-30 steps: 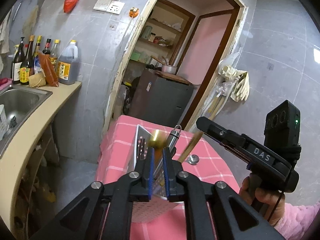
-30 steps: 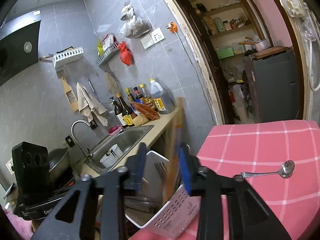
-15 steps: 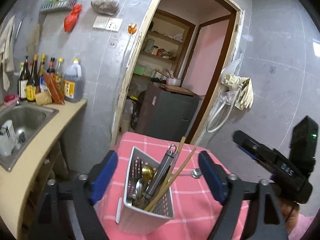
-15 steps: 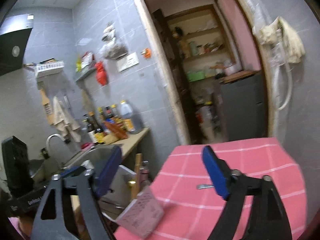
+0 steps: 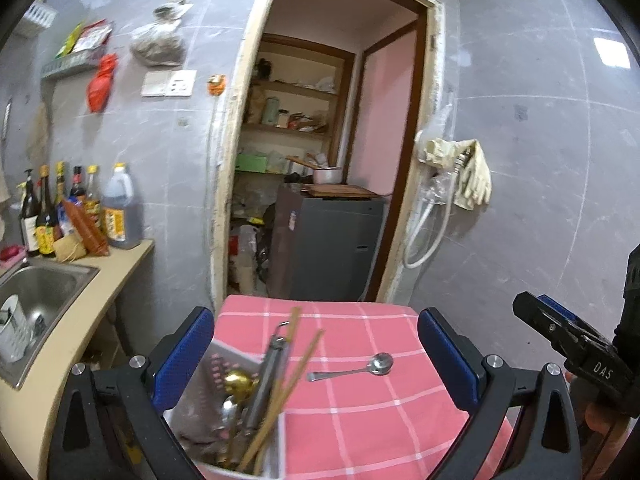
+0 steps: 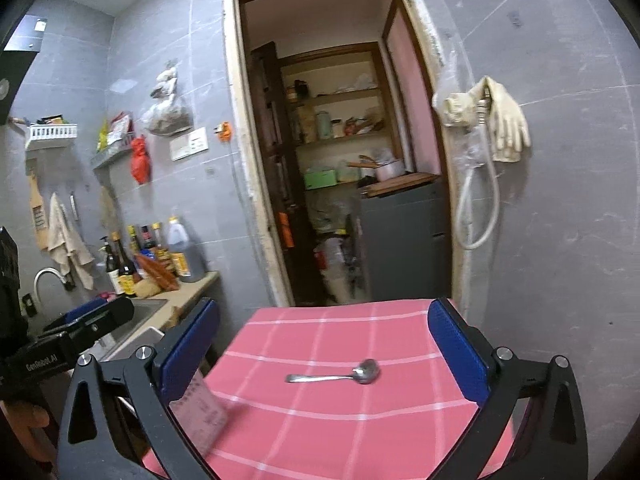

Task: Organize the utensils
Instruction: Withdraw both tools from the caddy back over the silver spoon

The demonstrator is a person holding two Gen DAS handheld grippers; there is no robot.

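Observation:
A white perforated utensil basket (image 5: 192, 408) stands at the table's left front. It holds wooden chopsticks (image 5: 296, 364), a metal tool with a loop (image 5: 270, 364), a gold spoon (image 5: 236, 380) and other cutlery. A steel spoon (image 5: 352, 369) lies alone on the pink checked tablecloth (image 5: 372, 432); it also shows in the right wrist view (image 6: 336, 376). My left gripper (image 5: 316, 360) is open and empty above the basket. My right gripper (image 6: 324, 356) is open and empty, back from the spoon. The basket's corner (image 6: 200, 412) shows blurred at its left.
A counter with a steel sink (image 5: 36, 296) and sauce bottles (image 5: 80, 212) runs along the left. An open doorway (image 5: 316, 160) with shelves and a grey cabinet (image 5: 332, 244) lies behind the table. Rubber gloves (image 5: 468, 172) hang on the right wall.
Both grippers opened: the left let go of the gold spoon and the right let go of the chopsticks, which now stand in the basket. Both then drew back and up.

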